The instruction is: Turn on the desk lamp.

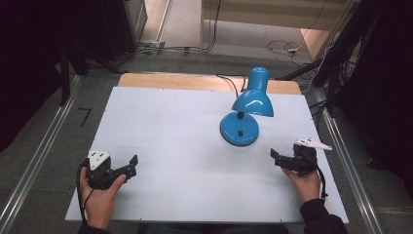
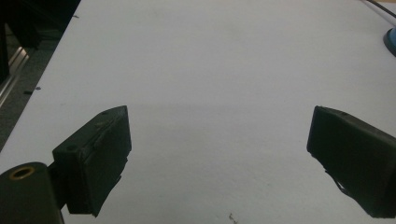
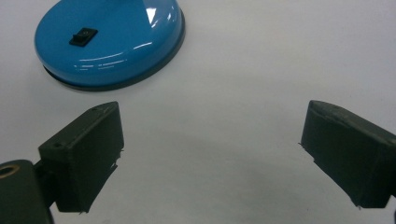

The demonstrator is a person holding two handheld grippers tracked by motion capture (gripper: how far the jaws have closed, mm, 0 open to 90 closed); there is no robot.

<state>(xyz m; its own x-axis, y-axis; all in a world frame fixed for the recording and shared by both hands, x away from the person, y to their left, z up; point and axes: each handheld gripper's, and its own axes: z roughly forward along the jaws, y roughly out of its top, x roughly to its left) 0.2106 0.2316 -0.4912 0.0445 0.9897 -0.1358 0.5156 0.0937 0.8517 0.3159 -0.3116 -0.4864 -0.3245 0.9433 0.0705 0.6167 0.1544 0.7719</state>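
From the high view, we are looking down on a white desk (image 1: 185, 146) where a blue lamp (image 1: 246, 109) is standing right of the middle, closer to the far edge than to the near one, its round base (image 1: 239, 129) flat on the surface and its shade (image 1: 253, 102) tilting over the base from the far side, with a black cord (image 1: 230, 82) trailing off toward the far edge. We are holding the left claw (image 1: 132, 165) near the near-left corner, its jaws spread and pointing toward the middle of the desk, well apart from the lamp. We are holding the right claw (image 1: 273, 157) close to the right edge, its jaws pointing left, near the lamp's base but not touching it. In the left gripper view, the left claw (image 2: 219, 149) is showing both black jaws wide apart over bare white desk (image 2: 210, 70), pinching nothing, and a sliver of the blue base (image 2: 391, 39) is peeking in at the upper right. In the right gripper view, the right claw (image 3: 212, 144) is likewise spread with nothing between its jaws, and the lamp's base (image 3: 112, 39) with its small black switch (image 3: 83, 36) is lying ahead and toward the upper left, just beyond the left jaw and clear of it.
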